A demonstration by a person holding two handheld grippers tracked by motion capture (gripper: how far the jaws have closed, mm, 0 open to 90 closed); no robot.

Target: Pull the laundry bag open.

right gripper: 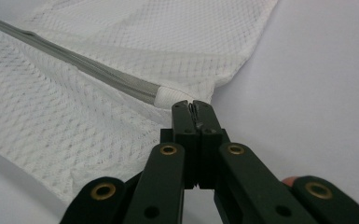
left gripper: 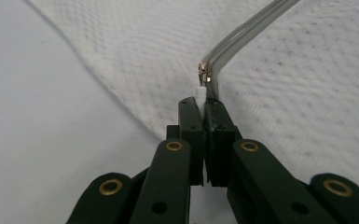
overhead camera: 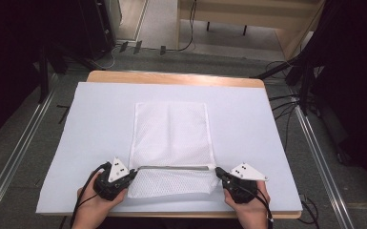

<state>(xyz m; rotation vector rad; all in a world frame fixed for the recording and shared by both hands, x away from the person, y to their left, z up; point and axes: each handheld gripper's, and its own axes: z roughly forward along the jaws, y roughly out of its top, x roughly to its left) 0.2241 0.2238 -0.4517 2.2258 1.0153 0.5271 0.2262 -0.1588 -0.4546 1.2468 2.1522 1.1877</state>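
Left gripper (overhead camera: pixel 132 173) clamps zip pull (left gripper: pixel 200 93); right gripper (overhead camera: pixel 218 173) pinches bag (overhead camera: pixel 171 129) corner, likely keeping zip (overhead camera: pixel 176 167) taut above surface (overhead camera: pixel 248 124) for sliding.

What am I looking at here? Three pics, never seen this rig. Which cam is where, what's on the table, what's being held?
There is no robot here: a person holds a hand-held claw in each hand. The high view looks down on the table from above; the left claw and right claw sit near the bottom. The other two views come from cameras riding on each claw, looking along its black jaws.

On the table lies a white sheet, and on that a white mesh bag with a grey zipper along its near end.

The left claw is shut on the zipper pull, just below the metal slider. The right claw is shut on the bag's corner, beside the zipper's other end.
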